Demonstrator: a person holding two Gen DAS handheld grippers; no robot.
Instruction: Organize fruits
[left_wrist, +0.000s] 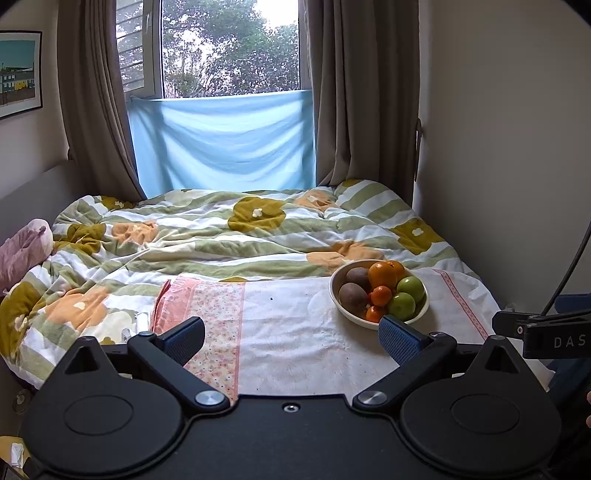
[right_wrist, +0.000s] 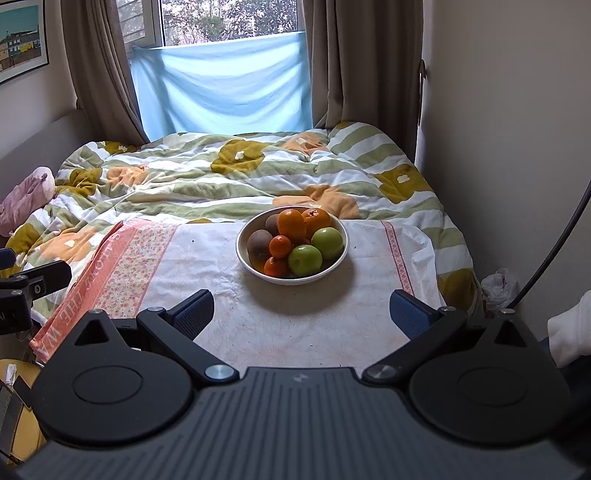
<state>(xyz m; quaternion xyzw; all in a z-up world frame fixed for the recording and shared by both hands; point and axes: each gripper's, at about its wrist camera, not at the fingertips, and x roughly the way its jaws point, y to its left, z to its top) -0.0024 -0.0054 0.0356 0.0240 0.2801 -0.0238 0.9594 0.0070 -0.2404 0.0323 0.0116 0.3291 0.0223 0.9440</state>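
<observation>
A white bowl (right_wrist: 334, 264) stands on a white cloth with pink borders (right_wrist: 207, 258) laid over the bed. It holds two green apples (right_wrist: 305, 259), oranges (right_wrist: 291, 222), small tangerines (right_wrist: 280, 246) and brown kiwis (right_wrist: 259, 242). In the left wrist view the bowl (left_wrist: 345, 309) sits right of centre, just beyond the right fingertip. My left gripper (left_wrist: 291, 338) is open and empty above the cloth (left_wrist: 295, 325). My right gripper (right_wrist: 301, 314) is open and empty, facing the bowl from a short way back.
A rumpled green, white and yellow quilt (right_wrist: 221, 177) covers the bed behind the cloth. A pink plush toy (right_wrist: 26, 195) lies at the left edge. A wall (right_wrist: 498, 147) runs close on the right. Curtains and a blue sheet (right_wrist: 221, 88) hang at the window.
</observation>
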